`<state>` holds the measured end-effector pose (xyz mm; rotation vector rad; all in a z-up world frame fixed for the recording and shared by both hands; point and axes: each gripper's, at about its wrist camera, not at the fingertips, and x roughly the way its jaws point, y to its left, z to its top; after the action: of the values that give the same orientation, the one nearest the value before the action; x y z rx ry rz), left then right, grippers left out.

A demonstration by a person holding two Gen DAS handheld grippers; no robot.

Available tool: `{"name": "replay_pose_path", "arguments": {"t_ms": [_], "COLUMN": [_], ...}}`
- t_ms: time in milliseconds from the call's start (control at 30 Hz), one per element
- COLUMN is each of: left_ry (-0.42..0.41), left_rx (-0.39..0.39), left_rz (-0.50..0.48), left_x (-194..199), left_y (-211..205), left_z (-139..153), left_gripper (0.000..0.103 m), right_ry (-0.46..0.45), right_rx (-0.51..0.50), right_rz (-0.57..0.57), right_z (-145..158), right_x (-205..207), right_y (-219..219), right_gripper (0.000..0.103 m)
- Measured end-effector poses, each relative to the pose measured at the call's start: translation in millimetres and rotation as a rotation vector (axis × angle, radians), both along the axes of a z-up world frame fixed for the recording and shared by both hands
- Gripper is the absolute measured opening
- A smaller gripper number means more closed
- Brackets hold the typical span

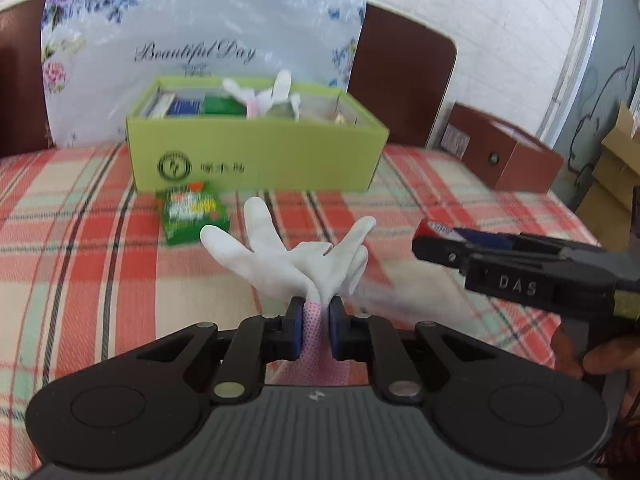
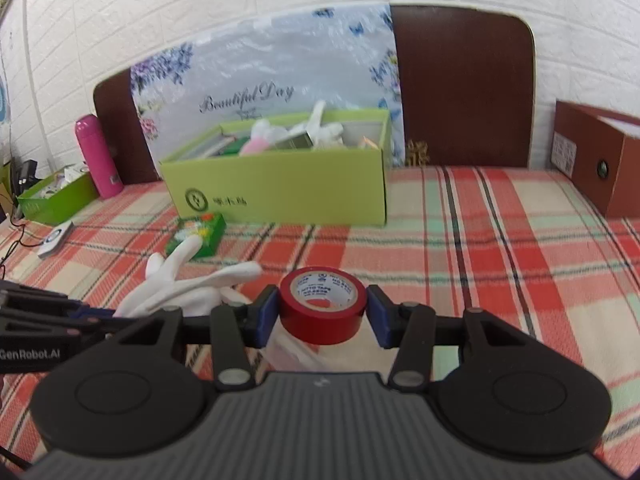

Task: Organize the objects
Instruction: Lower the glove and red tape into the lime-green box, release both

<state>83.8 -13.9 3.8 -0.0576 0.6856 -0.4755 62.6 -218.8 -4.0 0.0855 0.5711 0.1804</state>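
My left gripper [image 1: 316, 312] is shut on the pink cuff of a white glove [image 1: 288, 260], held above the plaid tablecloth; the glove also shows in the right wrist view [image 2: 180, 288]. My right gripper [image 2: 323, 308] is shut on a red tape roll [image 2: 322, 306], held above the cloth; this gripper shows at the right of the left wrist view [image 1: 520, 264]. A green open box [image 1: 256, 156] stands at the back and holds another glove and several small packs; it also shows in the right wrist view [image 2: 280, 188]. A small green packet [image 1: 192, 212] lies in front of it.
A brown box [image 1: 504, 152] stands at the right edge of the table. A pink bottle [image 2: 98, 156] and a second green box [image 2: 56, 196] stand at the far left. A floral board [image 1: 192, 48] and brown headboard [image 2: 460, 88] stand behind the box.
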Motion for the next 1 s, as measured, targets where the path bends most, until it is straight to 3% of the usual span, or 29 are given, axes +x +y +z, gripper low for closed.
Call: {"name": "replay_pose_path", "arguments": {"t_ms": [133,367,533,667,767,1000], "left_ry": [-0.051,-0.174,-0.188,-0.143,-0.129,-0.067], "left_rx": [-0.046,-0.060,-0.076,-0.092,-0.049,-0.013], "left_rz": [0.020,0.071,0.116,0.092,0.105,0.130], "left_x": [16,53,106,153,182,224], "left_y": [5,12,22,24,21,28], "left_z": [25,74,95,92,83,51], "left_gripper": [0.013,0.013,0.013,0.013,0.013,0.014], "right_ry": [-0.047,-0.134,-0.197,-0.228,-0.233,-0.191], "right_rx": [-0.011,-0.050,-0.069,-0.085,-0.085,-0.102], "right_rz": [0.017,0.040,0.052,0.046,0.038,0.011], "right_z": [16,44,60,63,60,31], "right_x": [10,40,67,96,122,179], "right_y": [2,8,12,13,12,16], "right_gripper": [0.047,0.047,0.047,0.047,0.047,0.047]}}
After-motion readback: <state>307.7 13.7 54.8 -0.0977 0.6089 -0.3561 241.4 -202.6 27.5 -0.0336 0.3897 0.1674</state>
